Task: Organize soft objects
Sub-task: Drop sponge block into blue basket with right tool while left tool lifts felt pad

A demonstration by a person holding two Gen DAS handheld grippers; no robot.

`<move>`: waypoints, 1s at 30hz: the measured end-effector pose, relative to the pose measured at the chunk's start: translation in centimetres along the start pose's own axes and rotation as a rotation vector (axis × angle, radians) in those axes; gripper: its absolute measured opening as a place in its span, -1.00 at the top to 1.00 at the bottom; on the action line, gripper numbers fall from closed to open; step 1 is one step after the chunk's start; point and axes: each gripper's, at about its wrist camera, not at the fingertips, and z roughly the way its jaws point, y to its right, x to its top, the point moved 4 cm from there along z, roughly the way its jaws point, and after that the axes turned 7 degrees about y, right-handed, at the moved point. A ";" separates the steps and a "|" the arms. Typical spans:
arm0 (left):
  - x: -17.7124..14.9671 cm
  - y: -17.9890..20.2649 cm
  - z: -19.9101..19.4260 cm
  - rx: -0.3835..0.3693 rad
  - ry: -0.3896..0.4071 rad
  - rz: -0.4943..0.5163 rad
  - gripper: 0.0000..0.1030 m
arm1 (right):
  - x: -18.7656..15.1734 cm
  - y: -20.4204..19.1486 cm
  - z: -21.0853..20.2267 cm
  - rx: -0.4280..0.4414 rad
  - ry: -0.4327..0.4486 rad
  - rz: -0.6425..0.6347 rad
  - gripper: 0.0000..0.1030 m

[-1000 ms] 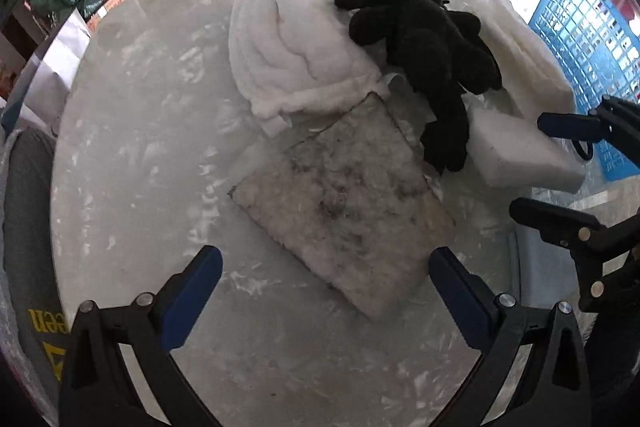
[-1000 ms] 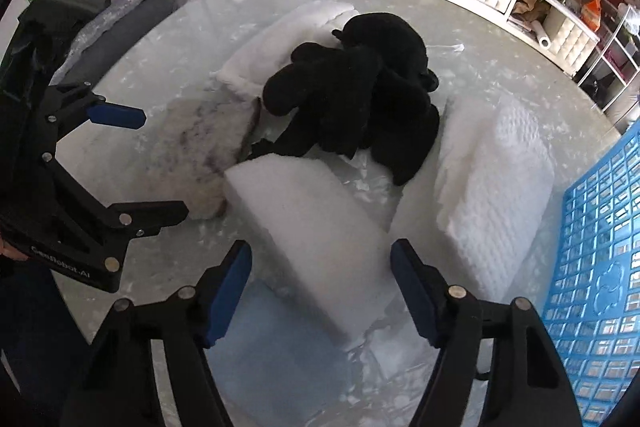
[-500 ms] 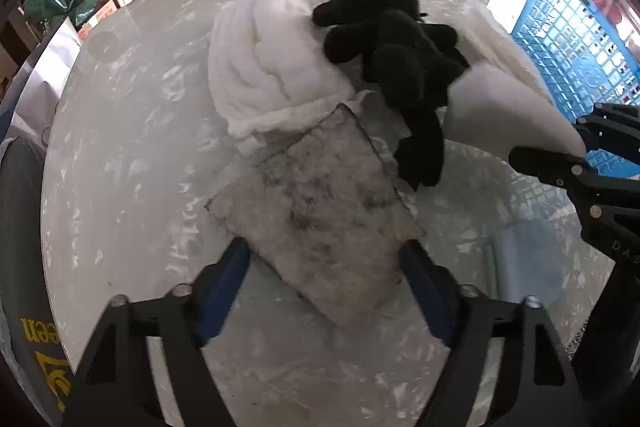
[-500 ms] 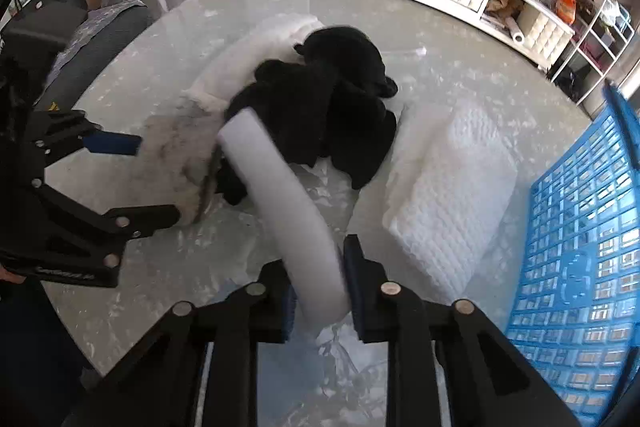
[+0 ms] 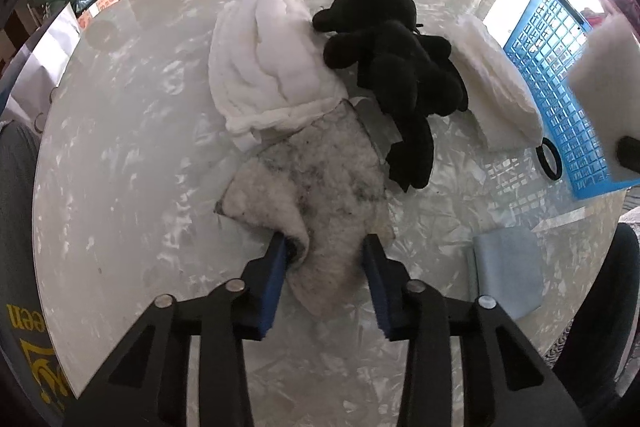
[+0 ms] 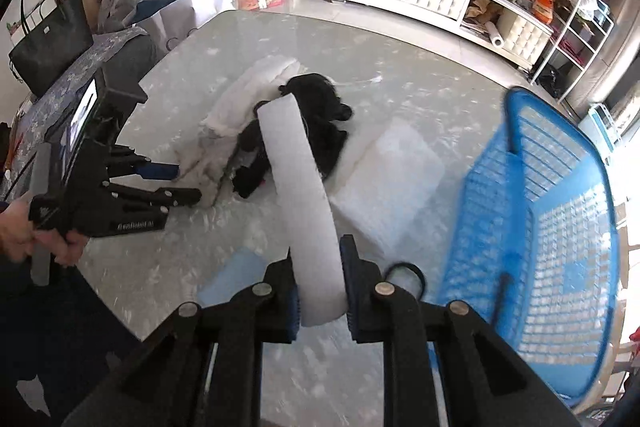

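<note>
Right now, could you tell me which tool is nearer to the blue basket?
The right. The right tool, gripping a white foam strip, is raised beside the blue basket. The left tool is clamped on the grey mat, across the table.

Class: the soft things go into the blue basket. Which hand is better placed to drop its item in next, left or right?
Right. The right tool holds the white foam block lifted clear, beside the blue basket. The left tool pinches the grey mat low on the table, farther away.
</note>
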 end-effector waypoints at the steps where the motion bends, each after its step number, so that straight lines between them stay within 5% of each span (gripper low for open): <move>1: -0.1 0.0 -0.1 0.003 -0.001 -0.002 0.33 | -0.2 0.6 -0.5 -0.006 0.000 0.005 0.69; 13: -1.2 0.5 -0.3 0.037 0.000 0.018 0.33 | -2.8 10.3 -5.4 -0.156 -0.005 0.113 0.69; 20: -1.4 1.0 -0.3 0.040 0.002 0.018 0.33 | -4.5 13.9 -1.8 -0.191 -0.119 0.134 0.69; 30: -1.3 1.1 -0.2 0.037 0.001 0.014 0.37 | -5.4 13.7 3.1 -0.166 -0.253 0.104 0.69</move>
